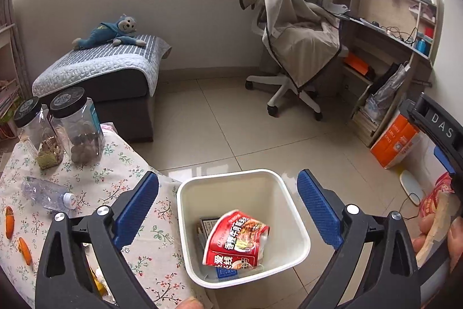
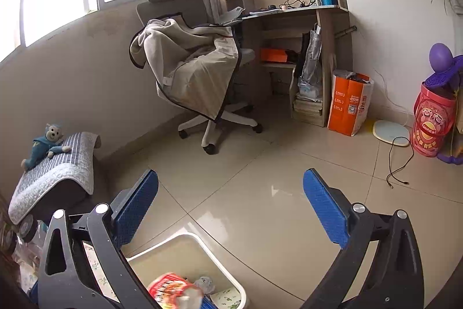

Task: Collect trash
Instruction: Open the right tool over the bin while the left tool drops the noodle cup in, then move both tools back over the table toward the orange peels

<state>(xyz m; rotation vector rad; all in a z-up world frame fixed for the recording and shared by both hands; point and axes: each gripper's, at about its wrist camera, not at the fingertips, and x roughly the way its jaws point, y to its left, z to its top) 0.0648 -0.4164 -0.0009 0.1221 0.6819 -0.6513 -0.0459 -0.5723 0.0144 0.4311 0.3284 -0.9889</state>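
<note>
your left gripper hangs with its blue-padded fingers spread wide and empty over the white square plastic bin; a red crumpled noodle wrapper lies inside it. your right gripper is likewise wide apart, holding nothing, above the tiled floor; a clear plastic bottle lies on the floral tablecloth beside the bin.

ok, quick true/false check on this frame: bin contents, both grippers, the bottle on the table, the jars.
1. The red snack wrapper is in the white bin. True.
2. The left gripper is shut. False: its jaws are wide open over the bin.
3. The right gripper is open. True.
4. The plastic bottle stands upright. False: it lies on its side on the floral tablecloth.
5. The two jars have black lids. True.
</note>
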